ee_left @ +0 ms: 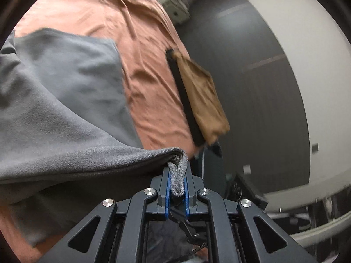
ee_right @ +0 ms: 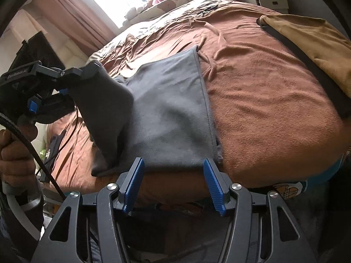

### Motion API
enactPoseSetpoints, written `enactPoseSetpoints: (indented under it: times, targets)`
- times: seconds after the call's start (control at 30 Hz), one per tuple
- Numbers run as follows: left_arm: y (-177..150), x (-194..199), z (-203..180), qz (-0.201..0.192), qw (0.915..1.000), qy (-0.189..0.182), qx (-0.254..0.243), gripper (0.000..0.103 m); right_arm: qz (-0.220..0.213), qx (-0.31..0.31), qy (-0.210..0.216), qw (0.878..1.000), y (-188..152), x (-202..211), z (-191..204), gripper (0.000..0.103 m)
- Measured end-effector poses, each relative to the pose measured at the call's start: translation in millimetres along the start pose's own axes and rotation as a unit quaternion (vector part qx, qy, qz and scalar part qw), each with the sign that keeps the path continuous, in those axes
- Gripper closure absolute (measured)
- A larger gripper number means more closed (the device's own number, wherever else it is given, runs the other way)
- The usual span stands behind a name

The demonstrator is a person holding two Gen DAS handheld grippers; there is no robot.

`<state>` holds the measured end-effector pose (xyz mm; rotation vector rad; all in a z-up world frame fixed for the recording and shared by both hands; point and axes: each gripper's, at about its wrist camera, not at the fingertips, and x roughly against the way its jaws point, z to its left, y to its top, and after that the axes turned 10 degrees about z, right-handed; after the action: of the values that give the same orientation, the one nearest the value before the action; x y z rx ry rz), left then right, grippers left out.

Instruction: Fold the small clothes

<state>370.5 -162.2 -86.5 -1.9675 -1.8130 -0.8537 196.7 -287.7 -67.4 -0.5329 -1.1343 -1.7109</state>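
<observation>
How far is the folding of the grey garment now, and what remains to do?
Looks done: a tan folded piece lies apart near the edge of the orange bedcover. In hand: the left tool is shut on a bunched edge of the grey garment and holds that part lifted above the rest, which lies flat. The right tool is open at the near hem, gripping nothing. Left: lay the lifted part down and finish the fold.

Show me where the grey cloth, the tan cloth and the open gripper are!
grey cloth (ee_right: 171,109): right wrist view, middle of its flat part on the bed.
tan cloth (ee_left: 201,96): left wrist view, middle of its folded face.
right gripper (ee_right: 174,186): right wrist view, the gap midway between its blue fingertips.
</observation>
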Motion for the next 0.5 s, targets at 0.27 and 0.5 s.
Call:
enactPoseSetpoints:
  times: [0.27,0.5]
  targets:
    - [3,-32,14,0.026,0.9994,0.001,0.023,0.044,0.009,0.006,0.002,1.0,1,-8,-3,0.041]
    - [-8,9,35,-0.02,0.9989,0.013,0.039,0.013,0.017,0.006,0.004,1.0,5,-20,-6,0.037]
